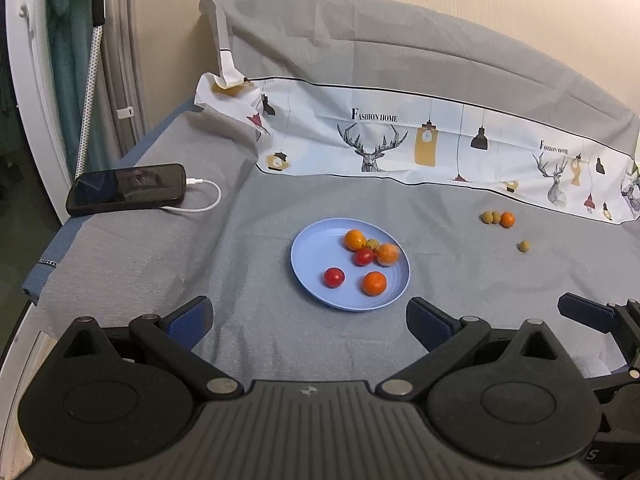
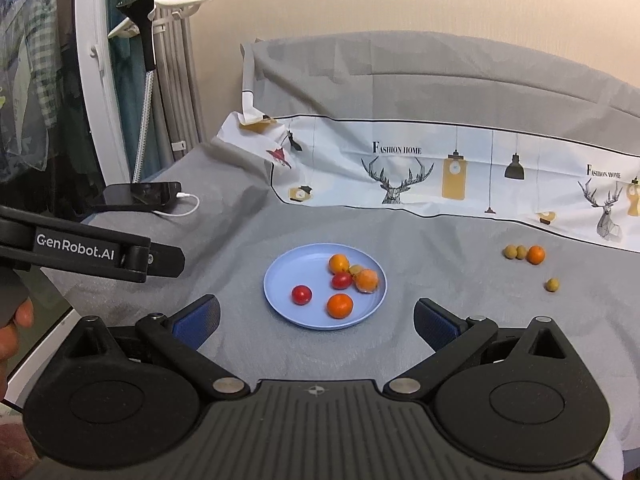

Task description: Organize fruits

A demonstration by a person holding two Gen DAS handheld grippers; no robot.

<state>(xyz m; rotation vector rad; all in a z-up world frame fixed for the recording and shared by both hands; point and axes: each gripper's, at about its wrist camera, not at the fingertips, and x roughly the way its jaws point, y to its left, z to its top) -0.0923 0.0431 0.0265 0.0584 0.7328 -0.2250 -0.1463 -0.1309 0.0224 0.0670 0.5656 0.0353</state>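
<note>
A light blue plate sits mid-table and holds several small fruits: red tomatoes, oranges and a small greenish fruit. To its right on the grey cloth lie two greenish-brown fruits, one orange and a lone brownish fruit. My left gripper is open and empty, just in front of the plate. My right gripper is open and empty, also in front of the plate.
A black phone with a white cable lies at the table's left edge. A printed deer-pattern cloth runs along the back. A garment steamer pole stands at the left. The left gripper's finger shows at left.
</note>
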